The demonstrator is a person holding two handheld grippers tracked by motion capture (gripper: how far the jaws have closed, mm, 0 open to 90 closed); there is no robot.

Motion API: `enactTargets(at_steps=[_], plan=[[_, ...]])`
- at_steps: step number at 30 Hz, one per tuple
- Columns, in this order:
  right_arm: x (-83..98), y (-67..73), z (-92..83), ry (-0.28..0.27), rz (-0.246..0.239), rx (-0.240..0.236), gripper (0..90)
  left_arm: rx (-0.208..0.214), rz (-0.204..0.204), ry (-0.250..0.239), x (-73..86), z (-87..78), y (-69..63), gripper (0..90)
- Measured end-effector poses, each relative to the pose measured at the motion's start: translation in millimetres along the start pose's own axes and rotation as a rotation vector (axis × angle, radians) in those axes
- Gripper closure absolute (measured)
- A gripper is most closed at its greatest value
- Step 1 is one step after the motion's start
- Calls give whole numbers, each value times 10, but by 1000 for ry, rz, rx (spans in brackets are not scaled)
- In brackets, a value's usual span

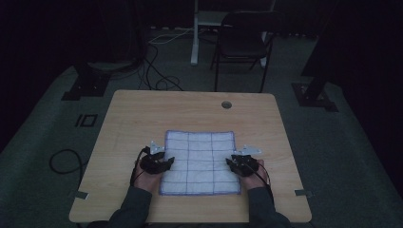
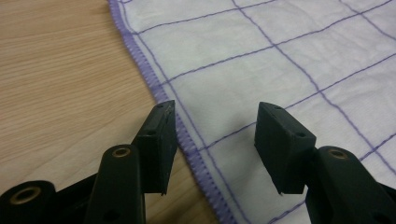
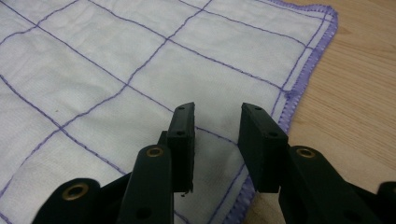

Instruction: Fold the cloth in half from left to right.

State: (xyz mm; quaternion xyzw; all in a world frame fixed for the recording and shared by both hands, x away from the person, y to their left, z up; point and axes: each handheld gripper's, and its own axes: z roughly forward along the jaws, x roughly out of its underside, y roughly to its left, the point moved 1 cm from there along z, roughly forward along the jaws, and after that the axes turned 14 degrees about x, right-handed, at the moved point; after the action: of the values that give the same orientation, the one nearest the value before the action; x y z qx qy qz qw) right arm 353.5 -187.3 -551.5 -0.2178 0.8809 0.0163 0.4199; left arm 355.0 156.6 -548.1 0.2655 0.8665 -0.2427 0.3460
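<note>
A white cloth point(image 1: 200, 161) with a purple grid and purple stitched hem lies flat on the wooden table point(image 1: 142, 114). My left gripper point(image 1: 167, 163) sits at the cloth's left edge, open, its jaws straddling the hem point(image 2: 187, 140) with nothing between them point(image 2: 215, 112). My right gripper point(image 1: 231, 163) is at the cloth's right edge, open with a narrower gap point(image 3: 217, 114), its jaws over the cloth point(image 3: 140, 70) just inside the hem point(image 3: 292, 100). Neither holds the fabric.
A round cable hole point(image 1: 226, 104) is in the table's far side. Beyond the table stand a black chair point(image 1: 243, 42) and a white desk leg point(image 1: 194, 33); cables point(image 1: 157, 76) trail on the grey floor. Dark stands point(image 1: 88, 80) flank the table.
</note>
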Motion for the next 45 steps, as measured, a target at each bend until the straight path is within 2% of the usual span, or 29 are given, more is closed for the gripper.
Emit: enactTargets(at_steps=[3,4,11,14,17,22,25,27,28,29,30,31,32,33,34,35,36,39,40,45], plan=[[0,1,0,0,0,0,664,-4,-8,-2,1,-1,-7,531],[0,1,0,0,0,0,662,-27,-2,4,1,-2,-19,572],[0,6,-2,0,-2,-2,649,-8,7,13,5,6,-66,839],[1,2,-10,-3,2,-11,643,3,11,24,-3,-5,-47,862],[-2,7,-24,-10,-1,-13,643,-6,10,28,-3,-23,-23,866],[-4,30,-35,-14,-15,-28,632,-9,-23,18,9,-63,42,869],[1,39,-21,-5,-23,-26,627,-8,-24,16,8,-63,38,871],[-1,39,-19,-4,-24,-27,624,5,-36,8,3,-70,44,872],[1,36,-17,-6,-23,-28,622,28,-45,-12,-9,-91,46,873],[1,36,-17,-6,-23,-28,622,28,-45,-12,-9,-91,46,874],[2,33,-14,-6,-17,-32,617,47,-46,-28,-30,-113,31,874],[2,33,-14,-6,-17,-32,617,47,-46,-28,-30,-113,31,875],[3,28,-13,-6,-13,-36,615,72,-53,-49,-59,-135,11,875],[3,28,-13,-6,-13,-36,615,72,-53,-49,-59,-135,11,875],[4,29,-12,-6,-12,-36,613,99,-45,-65,-93,-158,-16,876],[4,29,-12,-6,-12,-36,613,99,-45,-65,-93,-158,-16,876],[4,30,-12,-6,-12,-35,610,128,-36,-83,-129,-179,-47,876],[4,32,-12,-6,-12,-35,608,149,-29,-93,-165,-192,-76,876],[4,31,-12,-6,-12,-36,606,173,-22,-104,-202,-195,-102,876],[4,31,-11,-7,-13,-37,604,207,-7,-116,-283,-190,-166,876]])
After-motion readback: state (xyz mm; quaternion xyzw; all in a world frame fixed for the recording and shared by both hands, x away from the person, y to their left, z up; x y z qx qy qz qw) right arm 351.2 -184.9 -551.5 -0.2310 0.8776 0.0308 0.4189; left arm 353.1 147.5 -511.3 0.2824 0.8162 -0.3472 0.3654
